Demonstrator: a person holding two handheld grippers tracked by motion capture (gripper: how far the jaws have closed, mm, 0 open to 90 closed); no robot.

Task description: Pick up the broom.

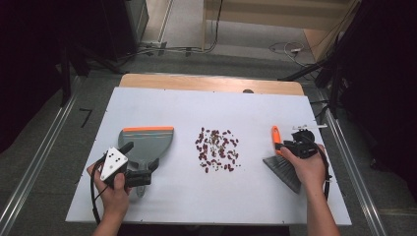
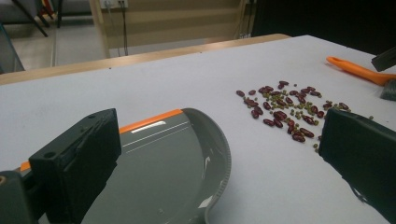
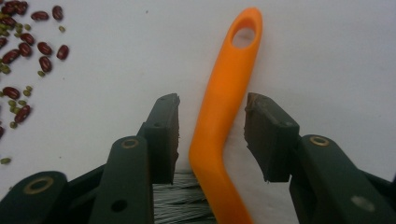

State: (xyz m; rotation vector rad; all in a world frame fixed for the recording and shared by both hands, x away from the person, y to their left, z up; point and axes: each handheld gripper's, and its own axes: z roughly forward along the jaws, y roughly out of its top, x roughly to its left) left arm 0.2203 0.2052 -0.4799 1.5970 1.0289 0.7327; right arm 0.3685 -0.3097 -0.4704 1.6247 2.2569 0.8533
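— Two fingers [image 3: 161,135] of the right gripper [image 3: 212,133] stand apart, either side of the brush's orange handle [image 3: 224,107], not clamped on it.
— And the left gripper [image 2: 219,154]?
— Its fingers are wide apart over the grey dustpan [image 2: 173,172].
— Where's the brush [image 1: 284,160] from the beans [image 1: 217,149]?
— Right of them on the white bench [image 1: 167,196]; the dustpan lies left of them.

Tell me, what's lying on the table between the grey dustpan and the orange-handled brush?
A scatter of red and green beans lies between the dustpan and the brush, clearest in the high view.
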